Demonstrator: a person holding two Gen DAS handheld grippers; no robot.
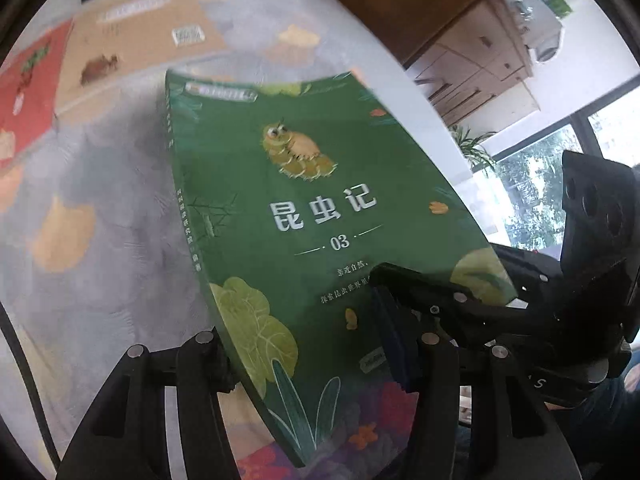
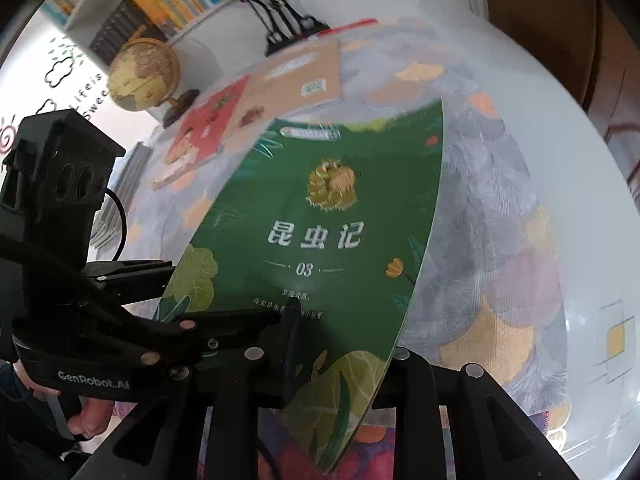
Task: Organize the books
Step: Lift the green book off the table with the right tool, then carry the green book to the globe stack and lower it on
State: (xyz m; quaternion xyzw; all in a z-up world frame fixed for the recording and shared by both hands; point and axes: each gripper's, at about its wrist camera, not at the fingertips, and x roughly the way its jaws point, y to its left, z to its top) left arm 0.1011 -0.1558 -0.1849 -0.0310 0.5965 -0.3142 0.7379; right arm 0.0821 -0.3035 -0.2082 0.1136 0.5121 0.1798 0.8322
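Note:
A green book (image 1: 320, 216) with a caterpillar drawing and the number 03 is held tilted above the table. My left gripper (image 1: 308, 352) is shut on its near edge by the spine. My right gripper (image 2: 340, 344) is shut on the same book (image 2: 320, 232) near its lower edge; it shows in the left wrist view (image 1: 420, 292) coming in from the right. A tan book (image 1: 136, 48) and a red book (image 1: 28, 88) lie flat on the table beyond, also in the right wrist view, tan (image 2: 296, 76) and red (image 2: 204, 120).
The table has a grey cloth with orange leaves (image 2: 500, 220). A globe (image 2: 140, 76) stands at the far left. A black book stand (image 2: 288, 28) sits behind the flat books. A bookshelf (image 2: 160, 4) lines the wall. A wooden cabinet (image 1: 472, 52) stands right.

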